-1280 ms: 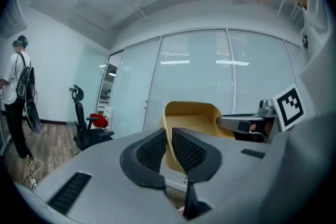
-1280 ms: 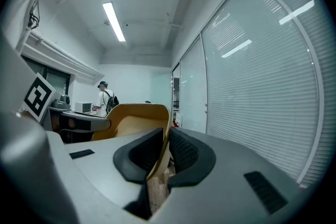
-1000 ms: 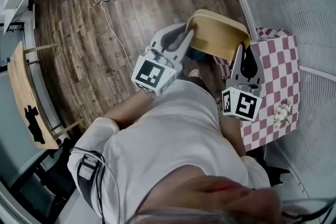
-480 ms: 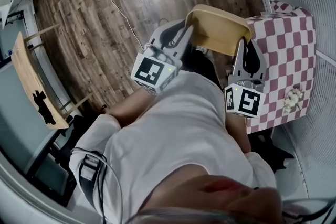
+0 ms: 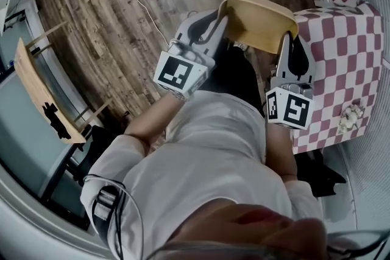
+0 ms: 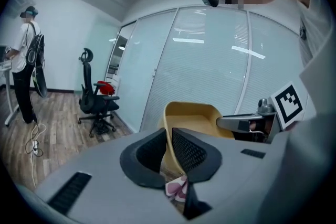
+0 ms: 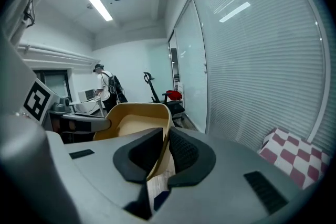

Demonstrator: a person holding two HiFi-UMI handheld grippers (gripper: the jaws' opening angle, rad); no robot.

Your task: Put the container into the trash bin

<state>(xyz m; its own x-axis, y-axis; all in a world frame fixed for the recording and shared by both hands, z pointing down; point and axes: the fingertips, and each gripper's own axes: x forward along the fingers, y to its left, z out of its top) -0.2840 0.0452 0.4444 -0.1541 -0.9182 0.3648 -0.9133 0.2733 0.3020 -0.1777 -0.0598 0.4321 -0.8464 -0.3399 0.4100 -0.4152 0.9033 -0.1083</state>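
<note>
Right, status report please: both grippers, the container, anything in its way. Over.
Both clamped: left gripper on one rim of the container, right gripper on the opposite rim. It hangs between them, beside the checked table. No trash bin in view.

White shirt (image 5: 210, 149); grey left gripper (image 5: 222, 22) and right gripper (image 5: 286, 39) bear marker cubes (image 5: 180, 73).

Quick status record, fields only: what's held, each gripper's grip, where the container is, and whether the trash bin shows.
held: tan container, carried by both grippers
left gripper: shut on the container's left wall
right gripper: shut on its right wall
contents: looks empty
position: held up in front of the person, over wooden floor, beside checked tablecloth
trash bin: not seen in any view
</note>
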